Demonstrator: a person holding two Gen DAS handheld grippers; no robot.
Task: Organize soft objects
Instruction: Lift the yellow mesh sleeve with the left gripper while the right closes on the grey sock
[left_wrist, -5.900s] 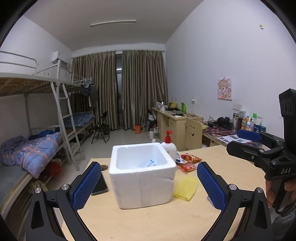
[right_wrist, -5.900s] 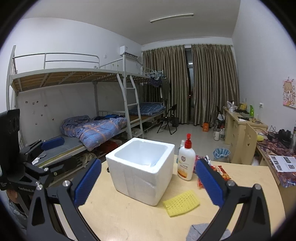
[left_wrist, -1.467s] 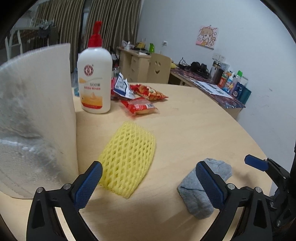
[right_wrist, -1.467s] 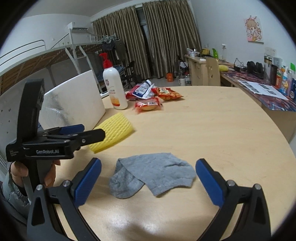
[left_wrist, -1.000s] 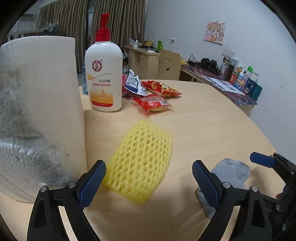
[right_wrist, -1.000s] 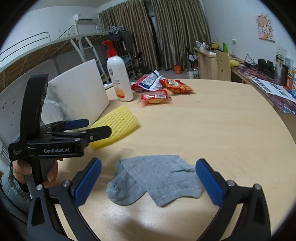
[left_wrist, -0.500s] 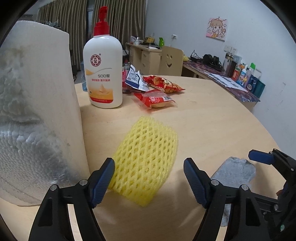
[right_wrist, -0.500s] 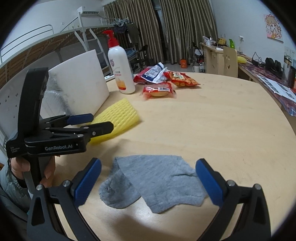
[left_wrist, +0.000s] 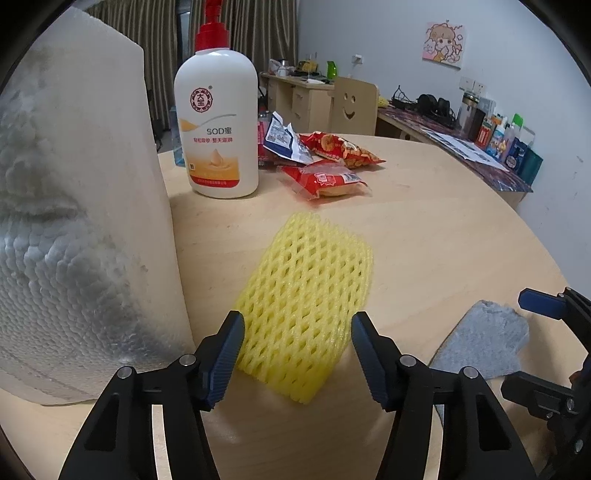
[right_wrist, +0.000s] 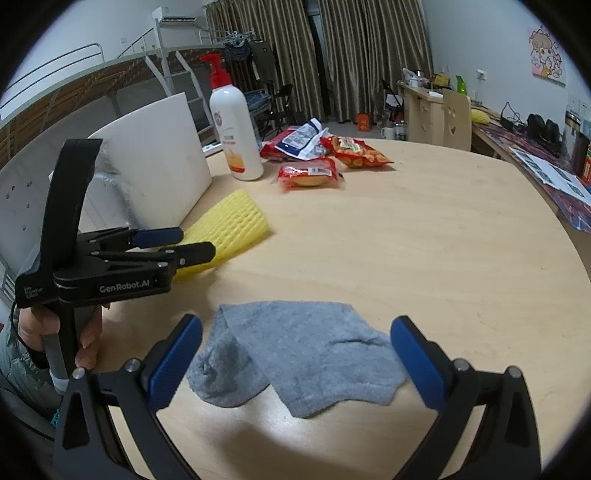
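A yellow foam net sleeve (left_wrist: 306, 280) lies flat on the round wooden table (right_wrist: 443, 240), beside the white foam box (left_wrist: 74, 221). My left gripper (left_wrist: 297, 325) straddles the net's near end. Its jaws are closing, and the blue pads stand at the net's two edges without squeezing it. A grey sock (right_wrist: 303, 354) lies crumpled just ahead of my right gripper (right_wrist: 295, 325), which is open wide with one pad on either side of it, not touching. In the right wrist view the left gripper (right_wrist: 195, 242), held by a hand, sits over the yellow net (right_wrist: 236, 218).
A white pump bottle (left_wrist: 218, 136) with a red top stands behind the net, next to the foam box (right_wrist: 155, 155). Several red snack packets (left_wrist: 325, 177) lie further back. Bare tabletop spreads to the right. Desks, a chair and bunk beds fill the room beyond.
The left jaws have narrowed from wide apart to the net's edges, and the left gripper has edged closer to the net. The right gripper stays open over the sock.
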